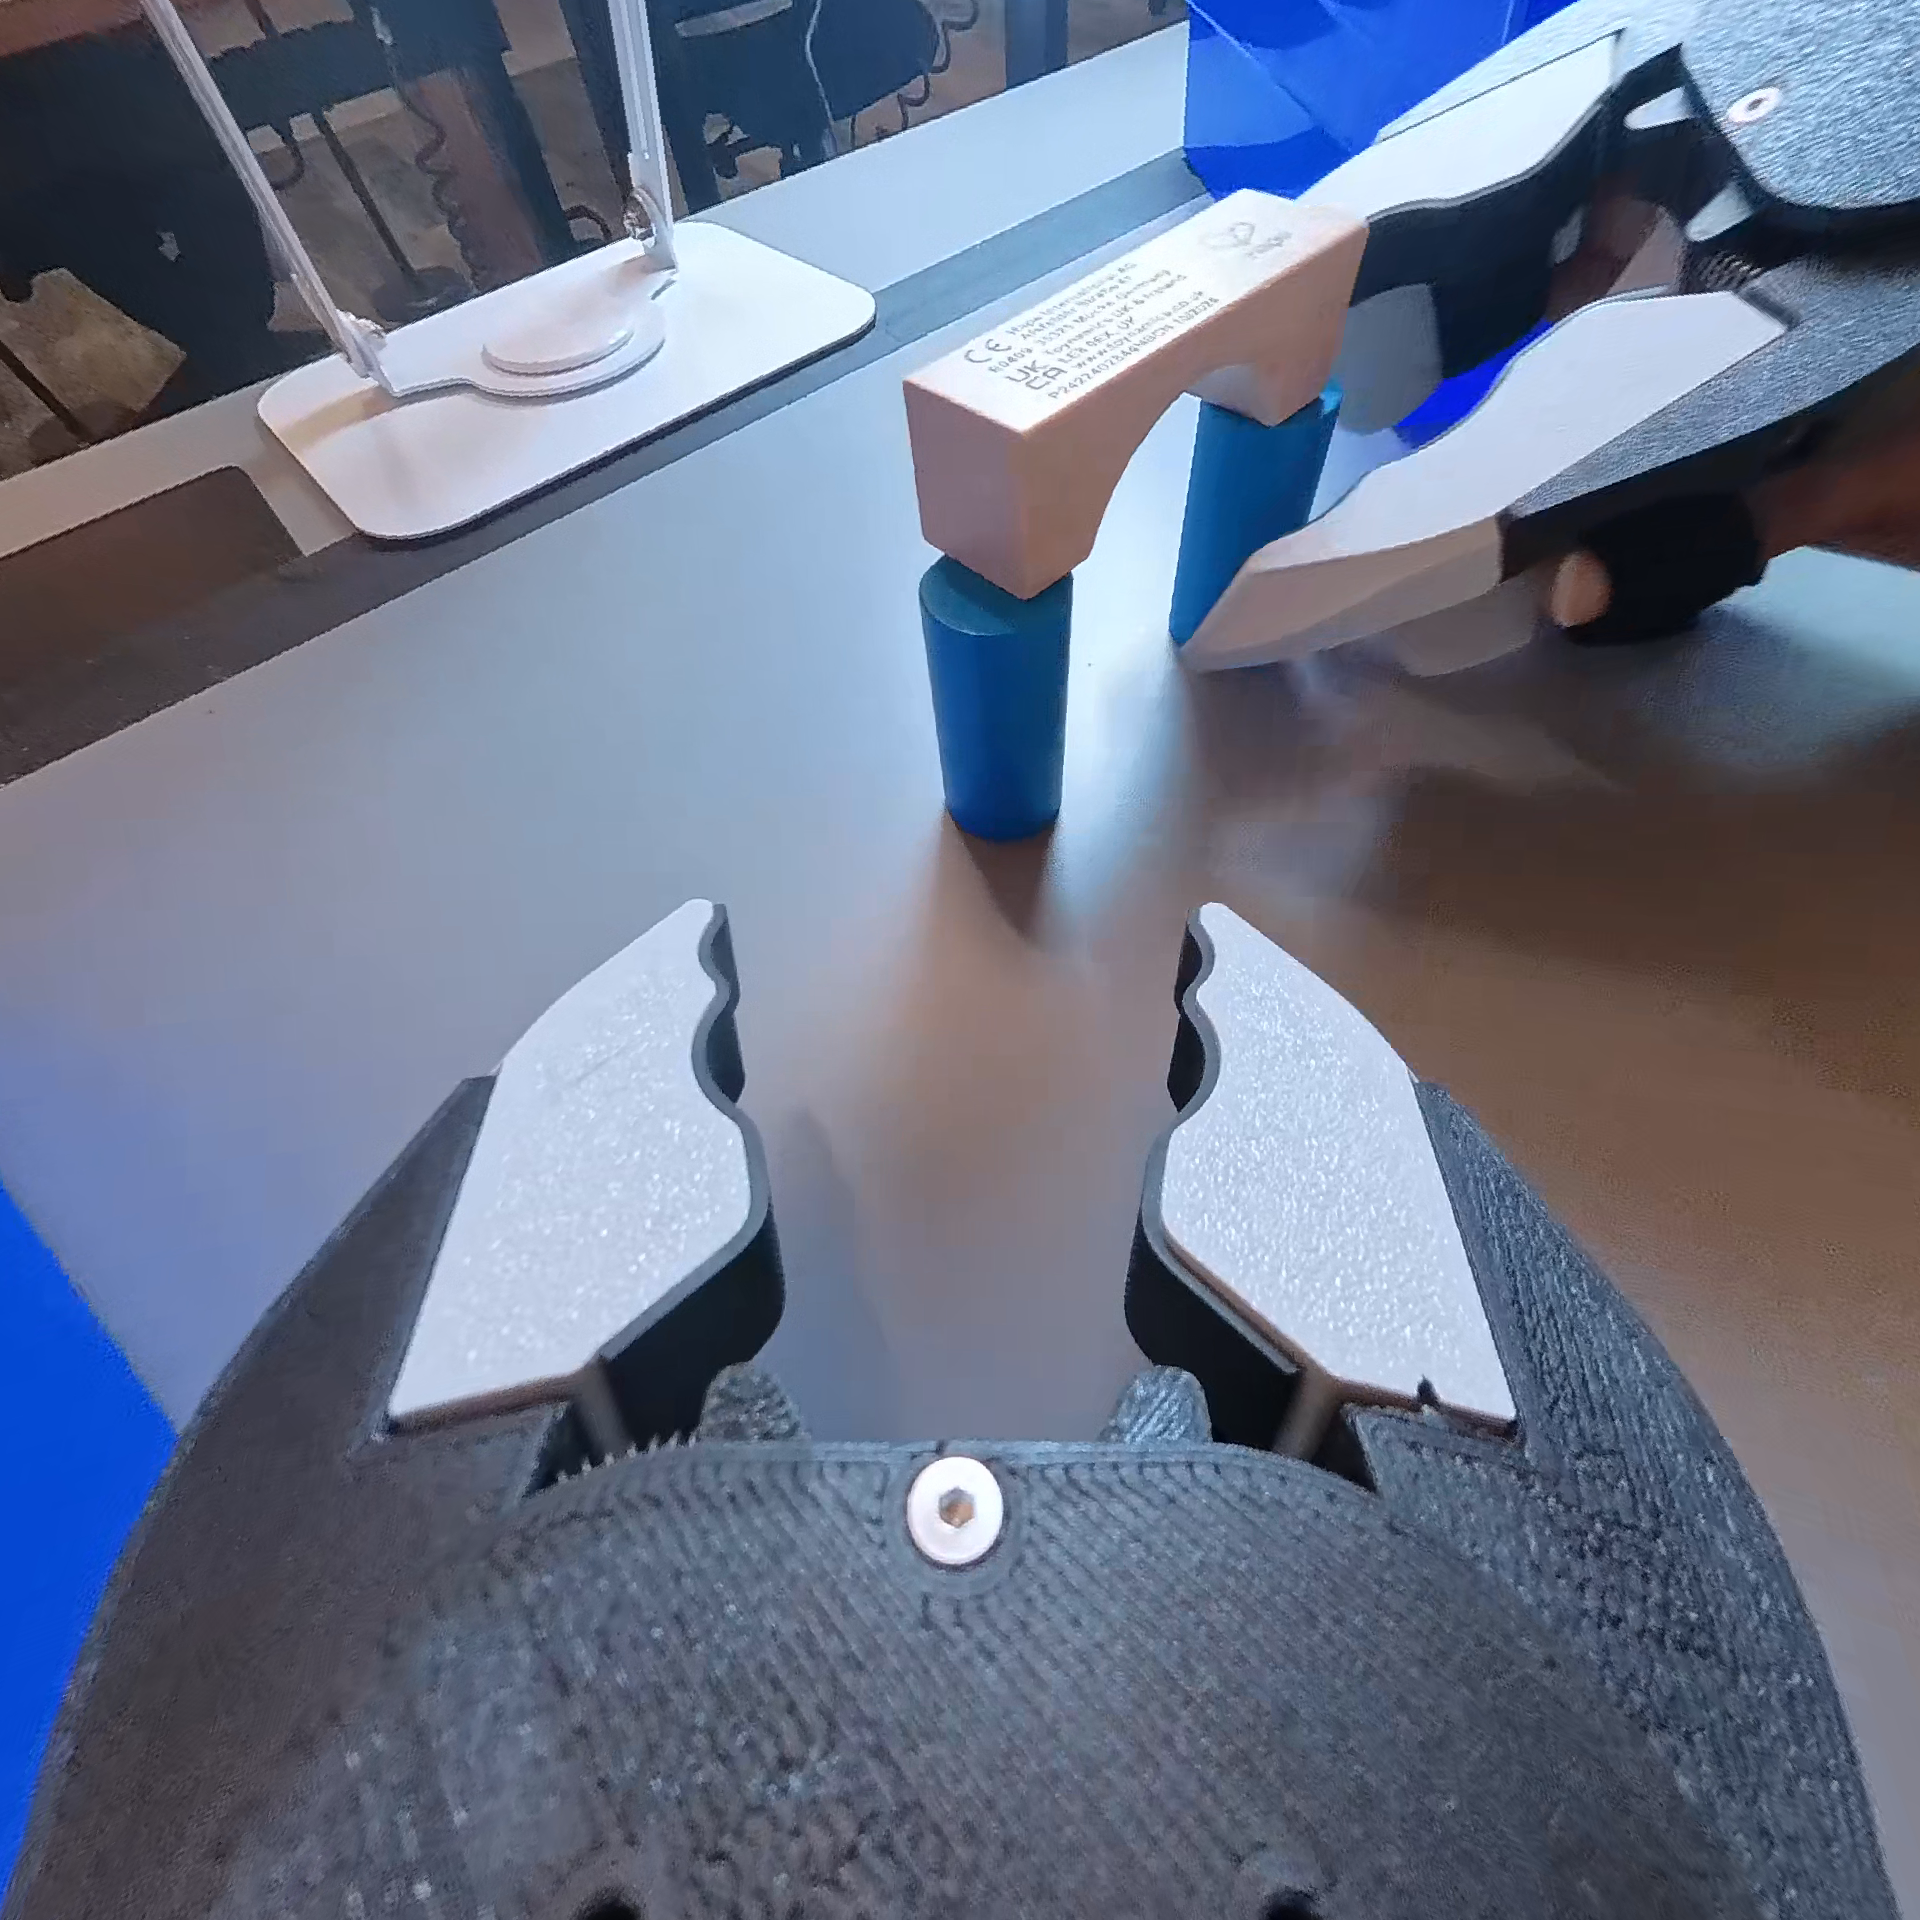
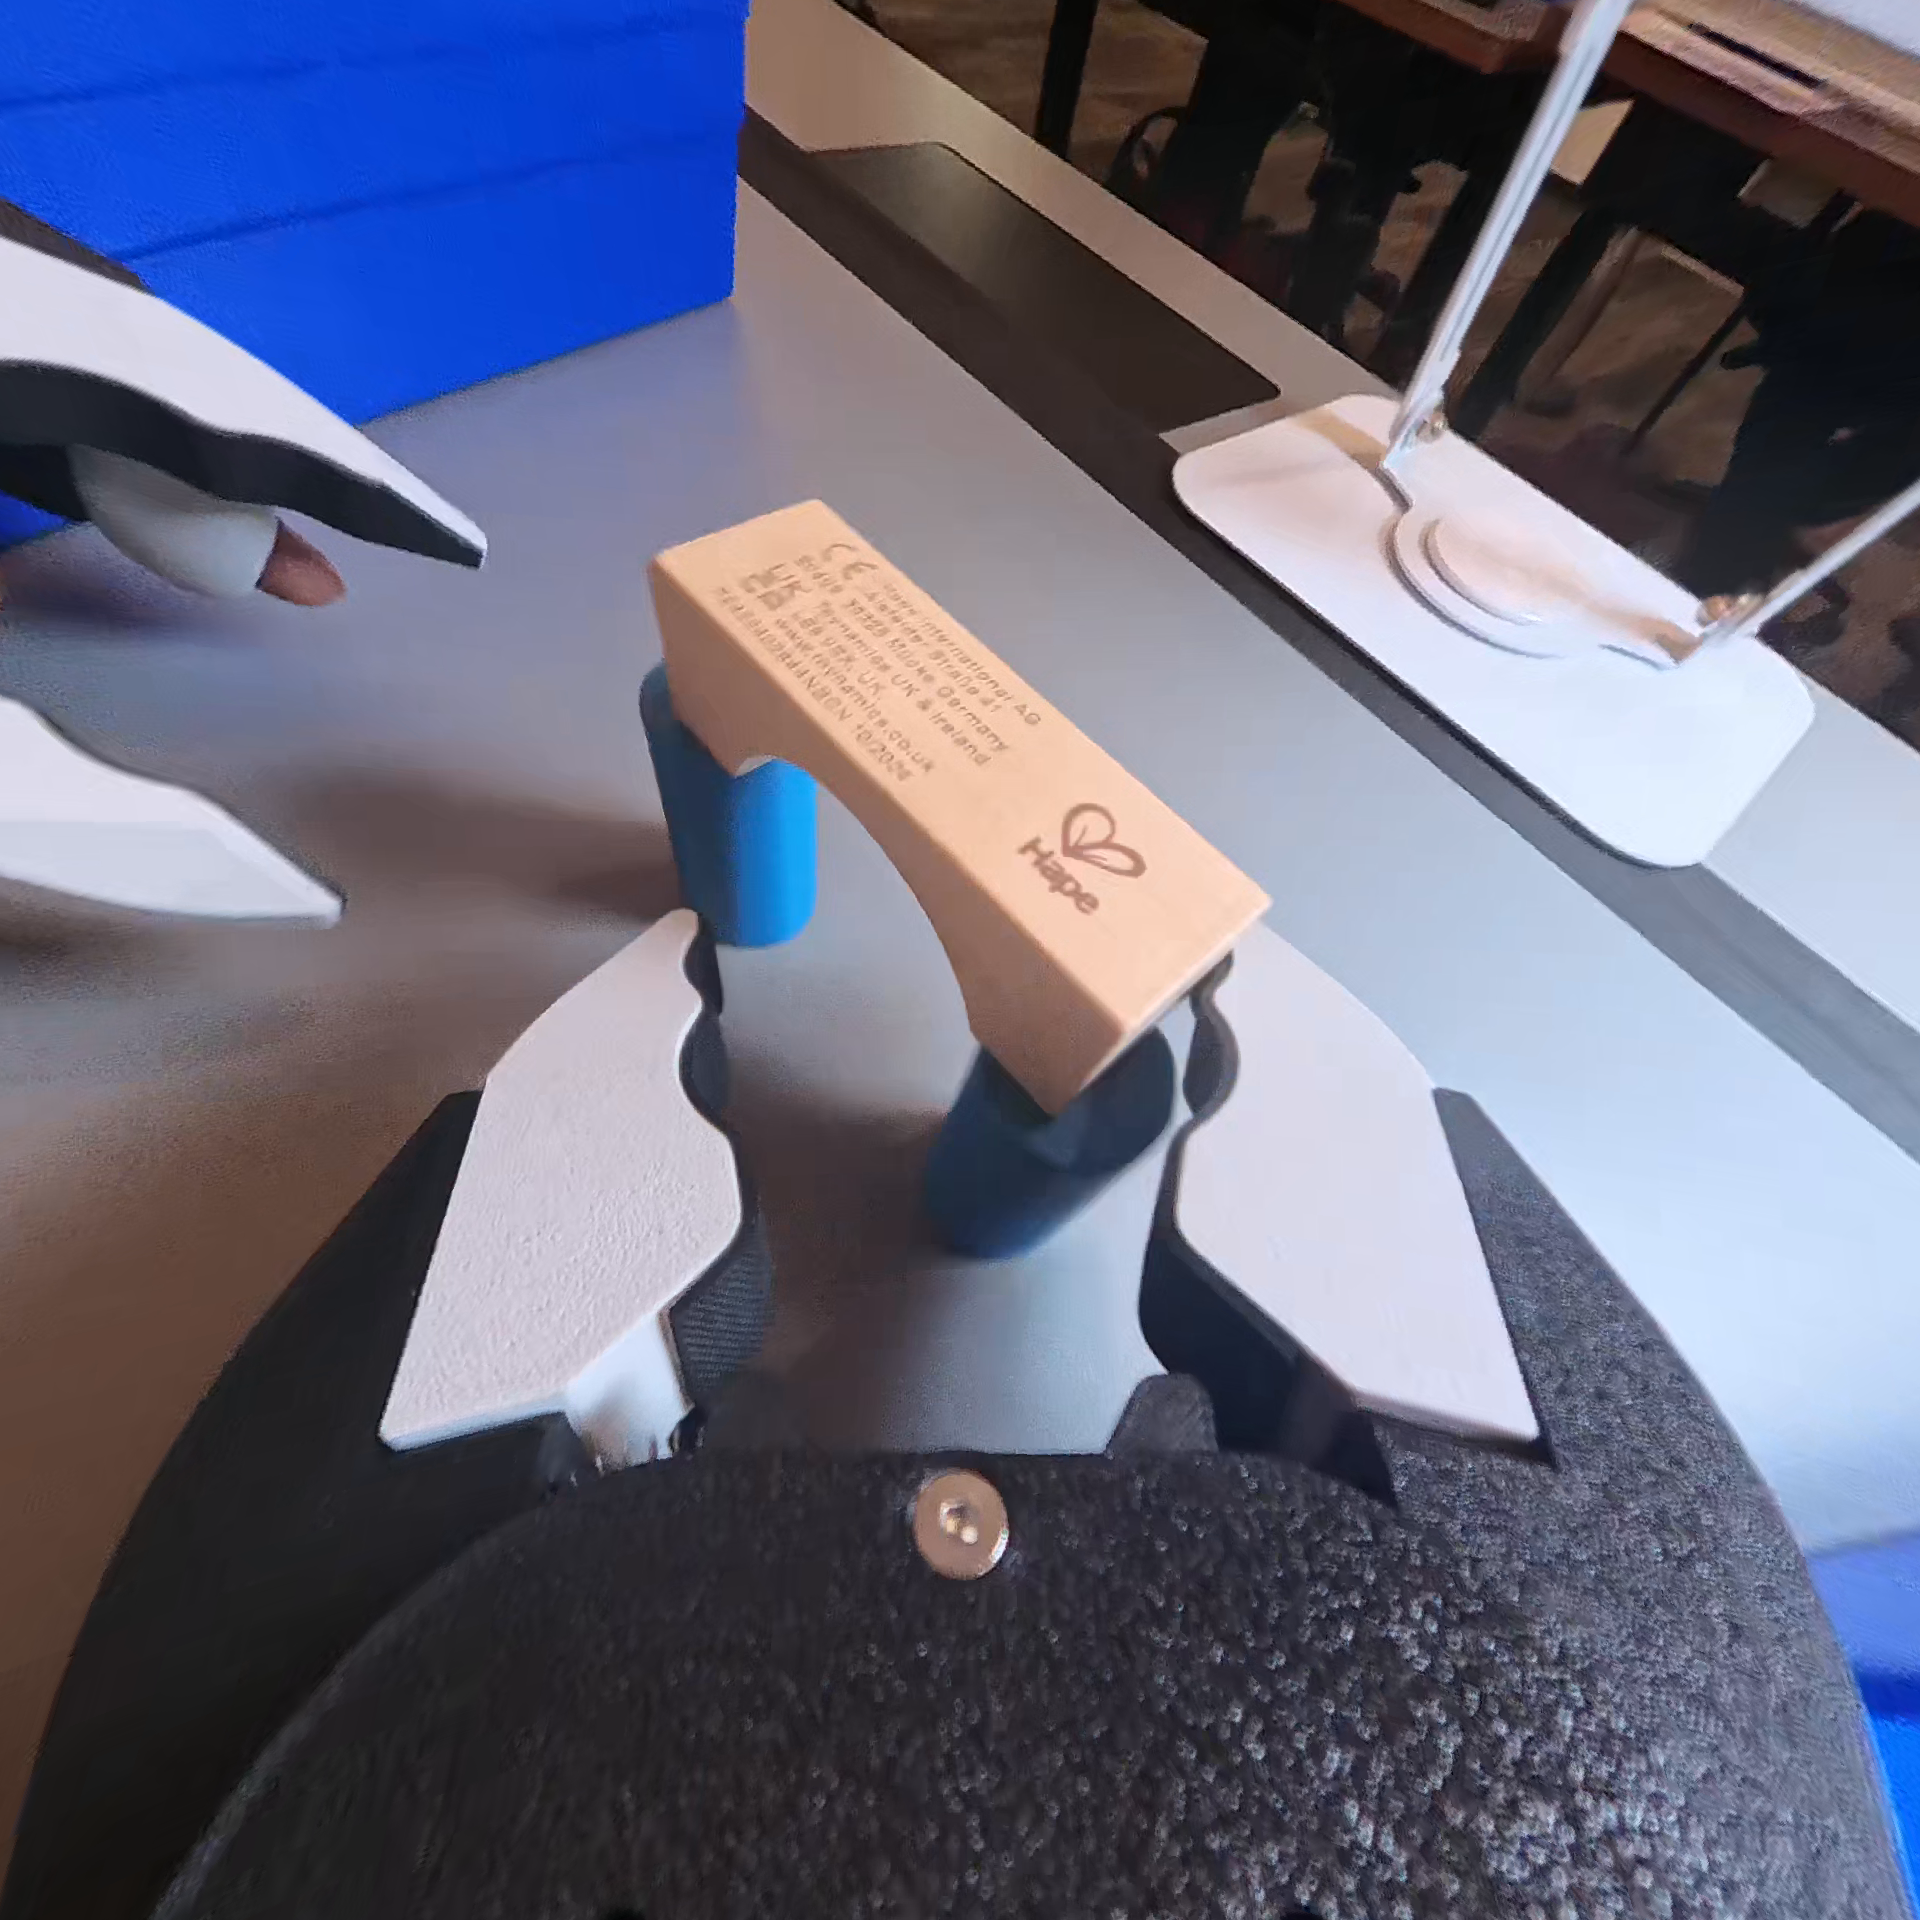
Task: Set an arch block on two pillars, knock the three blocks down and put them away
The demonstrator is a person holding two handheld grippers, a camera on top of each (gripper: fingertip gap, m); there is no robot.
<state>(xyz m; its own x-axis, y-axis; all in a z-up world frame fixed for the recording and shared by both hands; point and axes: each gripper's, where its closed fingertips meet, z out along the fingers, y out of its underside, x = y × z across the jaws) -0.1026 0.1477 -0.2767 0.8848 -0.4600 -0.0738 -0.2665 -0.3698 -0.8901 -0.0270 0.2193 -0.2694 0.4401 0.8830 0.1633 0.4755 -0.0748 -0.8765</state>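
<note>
A light wooden arch block [image 1: 1122, 395] [image 2: 935, 769] rests askew on two blue cylinder pillars on the grey table [image 1: 468, 883]. In the left wrist view one pillar [image 1: 997, 717] is nearer and the other [image 1: 1247, 499] farther. My right gripper [image 2: 951, 951] is open. The pillar near it [image 2: 1029, 1174] leans between its fingers, and the other pillar [image 2: 738, 821] stands beyond. From the left wrist view the right gripper [image 1: 1262, 431] straddles the far pillar. My left gripper [image 1: 956, 925] is open and empty, a short way from the near pillar; it also shows in the right wrist view [image 2: 405, 732].
A white lamp base [image 1: 561, 374] [image 2: 1507, 623] sits at the table's far edge beside a dark strip. A blue box [image 1: 1299, 94] [image 2: 416, 156] stands behind the arch. Another blue surface [image 1: 62, 1455] lies by my left gripper. My right gripper is the nearer one to the light wooden arch block [image 2: 935, 769]: about 5 centimetres, against 11 centimetres. Look for it in the left wrist view [image 1: 1200, 295] too.
</note>
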